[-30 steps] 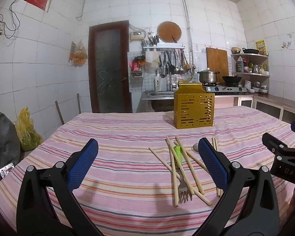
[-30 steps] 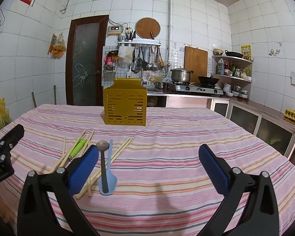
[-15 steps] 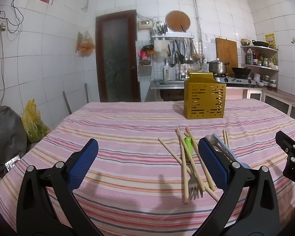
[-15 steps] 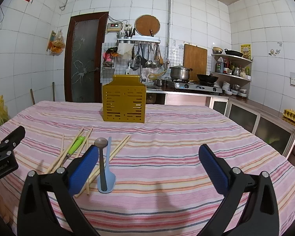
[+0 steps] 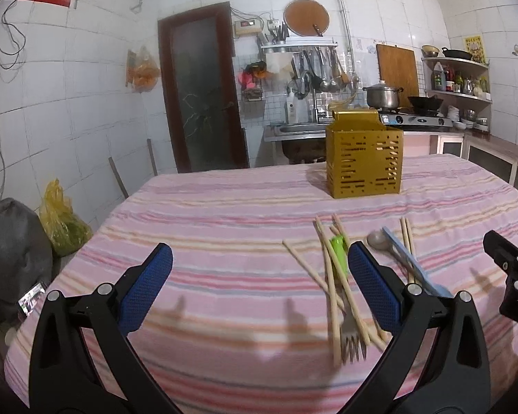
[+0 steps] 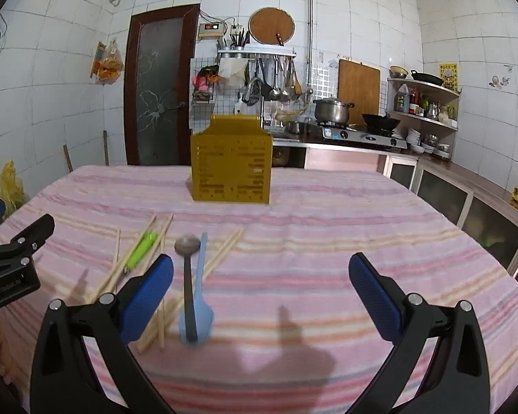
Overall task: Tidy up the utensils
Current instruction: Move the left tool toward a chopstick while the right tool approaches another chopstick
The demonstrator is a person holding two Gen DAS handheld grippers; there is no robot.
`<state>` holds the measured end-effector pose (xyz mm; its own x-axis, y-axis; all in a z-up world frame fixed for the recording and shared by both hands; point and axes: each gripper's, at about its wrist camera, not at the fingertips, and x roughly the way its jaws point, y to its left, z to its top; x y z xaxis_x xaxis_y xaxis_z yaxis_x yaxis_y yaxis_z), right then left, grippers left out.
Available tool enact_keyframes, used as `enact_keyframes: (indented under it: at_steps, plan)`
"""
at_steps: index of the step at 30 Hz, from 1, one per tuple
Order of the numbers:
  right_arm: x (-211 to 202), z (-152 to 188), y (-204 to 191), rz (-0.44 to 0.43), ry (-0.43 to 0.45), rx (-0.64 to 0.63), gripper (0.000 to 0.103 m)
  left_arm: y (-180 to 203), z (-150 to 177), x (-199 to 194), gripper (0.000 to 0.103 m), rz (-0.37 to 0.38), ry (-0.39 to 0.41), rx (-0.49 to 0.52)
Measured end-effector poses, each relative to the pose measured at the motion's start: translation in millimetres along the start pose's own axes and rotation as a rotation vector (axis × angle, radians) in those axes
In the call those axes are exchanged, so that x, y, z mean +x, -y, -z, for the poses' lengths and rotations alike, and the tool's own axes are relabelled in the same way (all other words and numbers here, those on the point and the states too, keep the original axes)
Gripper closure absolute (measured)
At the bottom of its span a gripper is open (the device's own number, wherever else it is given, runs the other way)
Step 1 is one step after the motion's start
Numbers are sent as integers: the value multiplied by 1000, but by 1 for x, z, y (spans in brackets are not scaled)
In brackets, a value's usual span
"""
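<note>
Where left tongs (image 5: pixel 259 284) block view, fork (image 5: pixel 352 336) blurred, chopsticks (image 5: pixel 331 276) partly hidden

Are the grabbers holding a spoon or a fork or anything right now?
No. The left gripper and right gripper are both open and empty.

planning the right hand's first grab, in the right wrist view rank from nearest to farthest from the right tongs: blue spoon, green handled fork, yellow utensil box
1. Light blue plastic spoon, just inside the left finger of the right tongs.
2. Green-handled metal fork, farther left among the chopsticks.
3. Yellow slotted utensil box, upright at the table's far middle.
</note>
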<state>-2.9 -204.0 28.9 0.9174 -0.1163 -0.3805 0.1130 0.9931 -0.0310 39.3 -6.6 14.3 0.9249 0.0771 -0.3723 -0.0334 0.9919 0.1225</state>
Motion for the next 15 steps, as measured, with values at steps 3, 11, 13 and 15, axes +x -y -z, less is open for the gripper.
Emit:
enact_keyframes:
  at_steps: [3, 11, 13, 15]
  plan:
    - [12, -16, -2, 18, 8, -7, 4, 0, -12, 14, 5, 6, -18, 10]
    - [79, -37, -15, 89, -139, -29, 4, 3, -35, 72, 5, 45, -164, -15]
    - [97, -35, -14, 114, -186, -22, 4, 4, -37, 89, 5, 52, -194, -33]
    - [117, -33, -10, 129, -246, 6, 4, 5, -36, 106, 5, 70, -241, -43]
